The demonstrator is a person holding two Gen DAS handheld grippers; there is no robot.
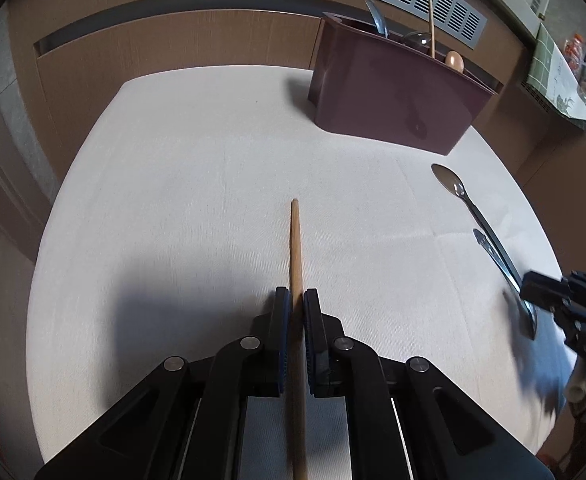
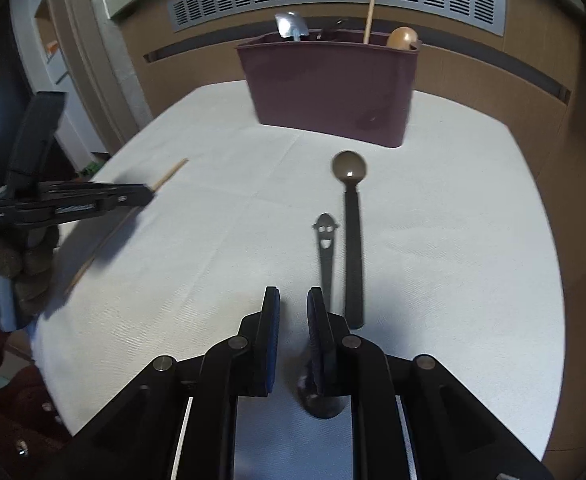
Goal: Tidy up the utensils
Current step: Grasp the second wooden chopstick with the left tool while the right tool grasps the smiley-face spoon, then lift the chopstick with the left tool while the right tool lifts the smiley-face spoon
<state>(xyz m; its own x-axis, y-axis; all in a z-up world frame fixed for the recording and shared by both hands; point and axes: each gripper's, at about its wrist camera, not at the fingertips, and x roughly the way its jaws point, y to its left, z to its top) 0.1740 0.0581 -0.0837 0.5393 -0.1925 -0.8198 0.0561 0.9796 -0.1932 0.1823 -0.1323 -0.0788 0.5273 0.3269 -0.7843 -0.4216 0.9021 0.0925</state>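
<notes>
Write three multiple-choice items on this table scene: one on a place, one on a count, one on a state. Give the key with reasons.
1. Where does the chopstick lie?
A. Inside the bin
B. Between the left claw's fingers
C. Across the spoon

2. How many metal utensils lie loose on the cloth?
A. Two
B. Four
C. None

3. How does the right claw stand?
A. Shut on the spoon
B. Open, holding nothing
C. Shut on the bin's rim

Key:
1 B: the left wrist view shows the stick running between the two pads of the left claw.
2 A: only the spoon and the smiley-faced utensil lie side by side before the bin; the rest stand in it.
3 B: bare cloth shows in the gap between its fingers, and both utensils lie ahead, to the right.
</notes>
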